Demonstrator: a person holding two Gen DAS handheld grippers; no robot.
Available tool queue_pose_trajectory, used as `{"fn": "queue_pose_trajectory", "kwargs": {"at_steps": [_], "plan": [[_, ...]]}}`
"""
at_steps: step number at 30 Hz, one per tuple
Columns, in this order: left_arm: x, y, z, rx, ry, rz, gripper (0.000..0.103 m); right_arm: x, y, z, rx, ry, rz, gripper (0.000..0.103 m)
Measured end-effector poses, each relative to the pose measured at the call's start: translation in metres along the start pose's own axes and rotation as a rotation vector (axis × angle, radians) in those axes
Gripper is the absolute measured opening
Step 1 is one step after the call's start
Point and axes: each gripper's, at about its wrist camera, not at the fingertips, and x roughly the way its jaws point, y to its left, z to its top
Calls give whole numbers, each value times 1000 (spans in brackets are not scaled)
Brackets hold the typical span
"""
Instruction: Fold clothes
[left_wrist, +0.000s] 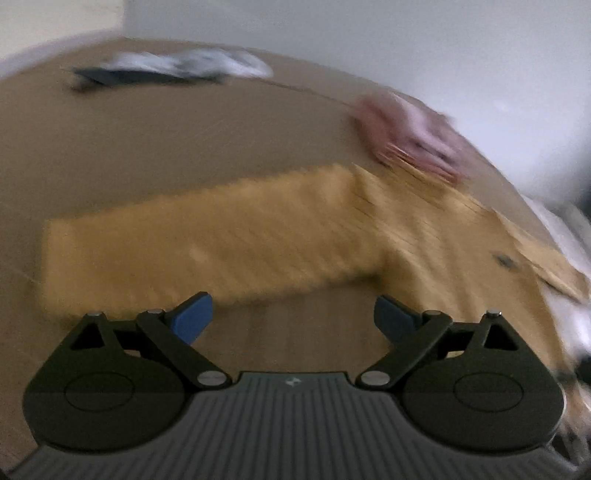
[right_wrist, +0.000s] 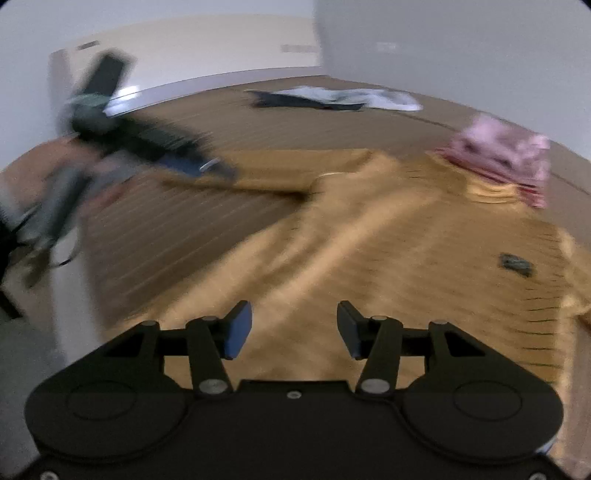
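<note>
Right wrist – right gripper gapes over mustard garment.

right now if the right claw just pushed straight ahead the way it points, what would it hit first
Most likely the mustard-yellow garment: the open right claw points over its spread body, with nothing between the fingers. The pink folded clothes lie farther off, to the right. Blur leaves depth uncertain.

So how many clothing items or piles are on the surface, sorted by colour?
Mustard yellow garment: 1
Pink folded item: 1
White and dark pile at the far side: 1; blur hides how many pieces it holds
Total: 3
</note>
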Motion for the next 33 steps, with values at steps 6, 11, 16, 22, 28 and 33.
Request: {"fn": "queue_pose_trajectory", "kwargs": {"at_steps": [6, 11, 16, 22, 28, 33], "plan": [[-7, -50, -47, 142, 101, -78, 97, 23, -21, 60, 45, -43, -12, 61], [-2, -74, -73, 301, 175, -88, 97, 101, -20, 104, 14, 41, -16, 54], [-5, -76, -85, 376, 202, -170, 97, 158, -16, 115, -17, 143, -55, 18], [-11, -87, -100, 486, 224, -280, 98, 178, -27, 127, 103, 129, -30, 18], [-24, -78, -97, 452, 182, -326, 98, 132, -45, 114, 169, 45, 20, 56], [-37, -51, -80, 347, 81, -265, 98, 53, -49, 68, 152, -20, 12, 78]]}}
